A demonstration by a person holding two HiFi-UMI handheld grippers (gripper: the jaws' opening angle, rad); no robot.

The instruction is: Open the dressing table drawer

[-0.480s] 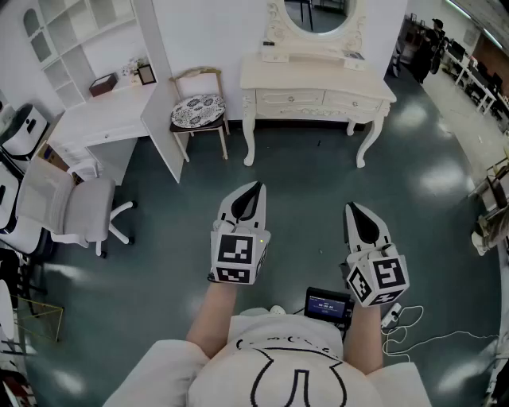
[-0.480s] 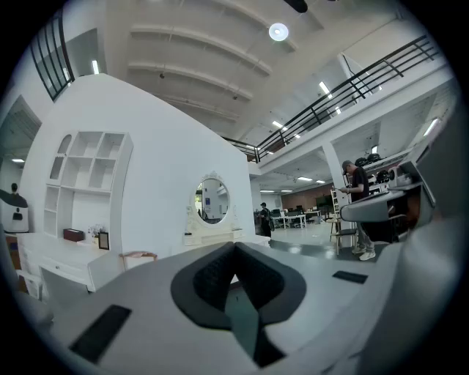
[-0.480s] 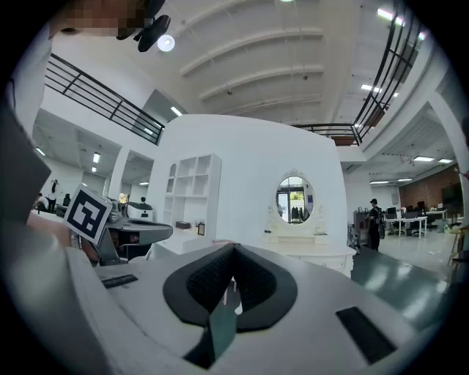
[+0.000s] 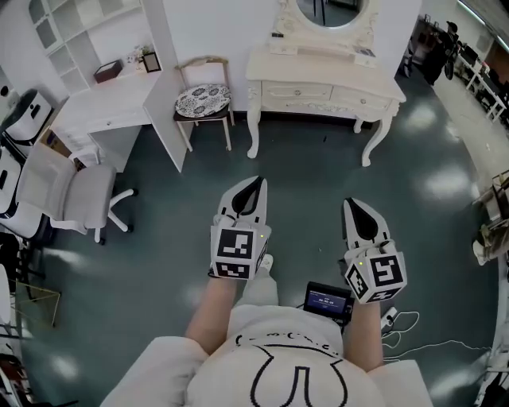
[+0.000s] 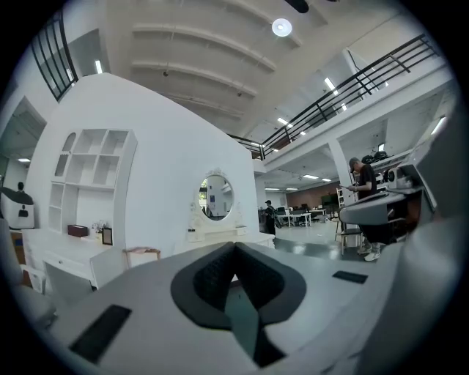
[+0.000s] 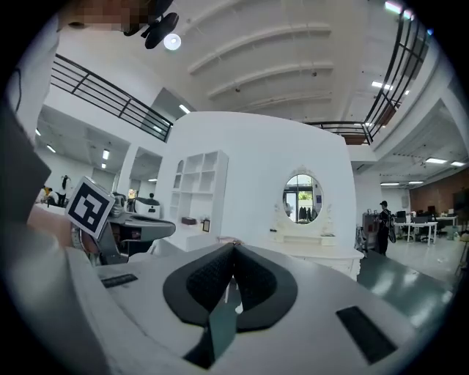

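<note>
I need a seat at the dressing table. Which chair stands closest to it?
The wooden chair with the patterned cushion, right beside the dressing table; the grey office chair stands farther off.

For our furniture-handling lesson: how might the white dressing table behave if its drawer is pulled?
The dressing table stands on slim curved legs, so a hard tug might slide it on the glossy floor. Its mirror sits high, so it is probably top-heavy and could rock.

The dressing table [image 4: 318, 71] is cream, the floor [image 4: 318, 187] teal, the cushion [image 4: 202, 101] black-and-white.
</note>
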